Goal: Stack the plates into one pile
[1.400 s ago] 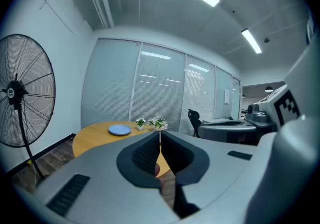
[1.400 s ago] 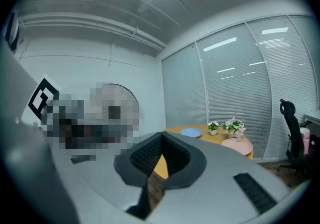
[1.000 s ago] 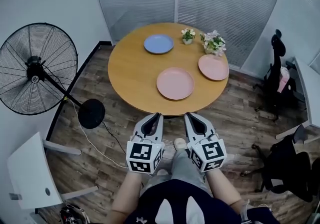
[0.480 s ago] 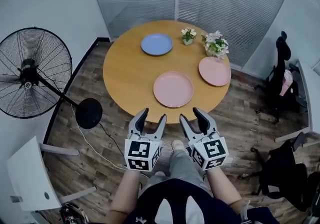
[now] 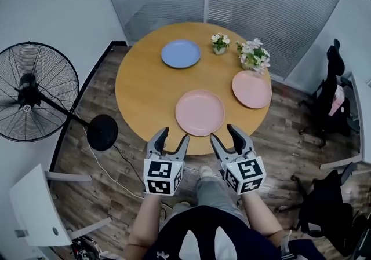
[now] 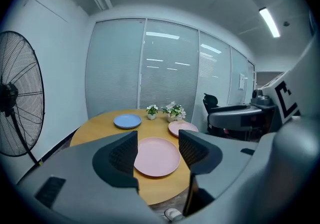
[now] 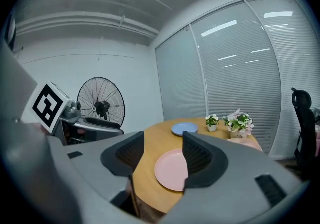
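Three plates lie apart on a round wooden table (image 5: 142, 88): a pink plate (image 5: 200, 112) near the front edge, a second pink plate (image 5: 252, 89) at the right, and a blue plate (image 5: 181, 54) at the back. My left gripper (image 5: 172, 136) and right gripper (image 5: 225, 134) hover side by side just short of the table's front edge. Both have their jaws opening, with nothing between them. The left gripper view shows the near pink plate (image 6: 157, 156) between its jaws' line of sight; the right gripper view shows that plate (image 7: 172, 169) too.
Two small flower pots (image 5: 219, 43) (image 5: 253, 56) stand at the table's back right. A large floor fan (image 5: 35, 92) stands to the left, a white chair (image 5: 32, 207) at the lower left, black office chairs (image 5: 336, 76) to the right. Glass walls with blinds lie behind.
Both grippers' jaws have gone from shut to spread apart. The view has moved closer to the table, and the grippers now sit nearer its front edge.
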`<state>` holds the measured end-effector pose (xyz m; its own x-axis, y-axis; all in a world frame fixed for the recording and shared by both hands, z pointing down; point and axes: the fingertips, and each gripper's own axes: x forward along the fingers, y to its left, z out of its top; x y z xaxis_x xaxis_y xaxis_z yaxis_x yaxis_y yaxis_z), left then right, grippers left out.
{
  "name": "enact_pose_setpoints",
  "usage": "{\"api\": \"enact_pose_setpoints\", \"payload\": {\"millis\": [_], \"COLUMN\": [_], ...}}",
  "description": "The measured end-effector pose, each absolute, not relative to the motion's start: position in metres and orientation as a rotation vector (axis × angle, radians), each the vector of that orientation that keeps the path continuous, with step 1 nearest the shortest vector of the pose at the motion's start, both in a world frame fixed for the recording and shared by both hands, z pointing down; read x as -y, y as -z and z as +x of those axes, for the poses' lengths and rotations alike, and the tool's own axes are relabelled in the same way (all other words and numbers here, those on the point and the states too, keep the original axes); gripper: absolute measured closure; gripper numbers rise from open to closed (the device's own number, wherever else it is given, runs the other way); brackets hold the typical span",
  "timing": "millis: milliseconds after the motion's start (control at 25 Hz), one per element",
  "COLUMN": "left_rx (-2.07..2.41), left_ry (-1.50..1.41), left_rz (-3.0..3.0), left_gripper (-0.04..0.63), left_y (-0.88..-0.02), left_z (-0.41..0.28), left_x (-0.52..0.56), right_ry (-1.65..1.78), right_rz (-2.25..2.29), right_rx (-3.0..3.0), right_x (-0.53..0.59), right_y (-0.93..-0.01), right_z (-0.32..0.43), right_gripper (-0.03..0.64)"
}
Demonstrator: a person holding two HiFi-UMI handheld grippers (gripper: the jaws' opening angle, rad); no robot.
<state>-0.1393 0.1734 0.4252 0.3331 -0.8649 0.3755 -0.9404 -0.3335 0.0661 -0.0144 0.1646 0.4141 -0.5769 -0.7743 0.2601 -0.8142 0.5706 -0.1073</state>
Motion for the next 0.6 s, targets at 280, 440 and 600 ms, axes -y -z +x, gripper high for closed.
{"api": "enact_pose_setpoints", "payload": {"millis": [280, 440, 600], "left_rx": [1.58, 1.583, 1.583], "left_ry": [-0.405, -0.406, -0.431], "left_rz": [2.215, 2.155, 2.1], "left_gripper": [0.348, 0.348, 0.348], "left_y": [-0.457, -0.472, -0.487], "left_z": [-0.148, -0.153, -0.156], "left_x": [-0.142, -0.122, -0.105], "right_ry": [-0.351, -0.382, -0.415], "right_rz": [1.253, 1.219, 1.171], "right_rx": [2.544, 2.521, 2.497], "right_x": [-0.122, -0.098, -0.077], "right_y": [-0.443, -0.456, -0.471], "right_z": [-0.011, -0.006, -0.001], "right_gripper": [0.38, 0.377, 0.378]}}
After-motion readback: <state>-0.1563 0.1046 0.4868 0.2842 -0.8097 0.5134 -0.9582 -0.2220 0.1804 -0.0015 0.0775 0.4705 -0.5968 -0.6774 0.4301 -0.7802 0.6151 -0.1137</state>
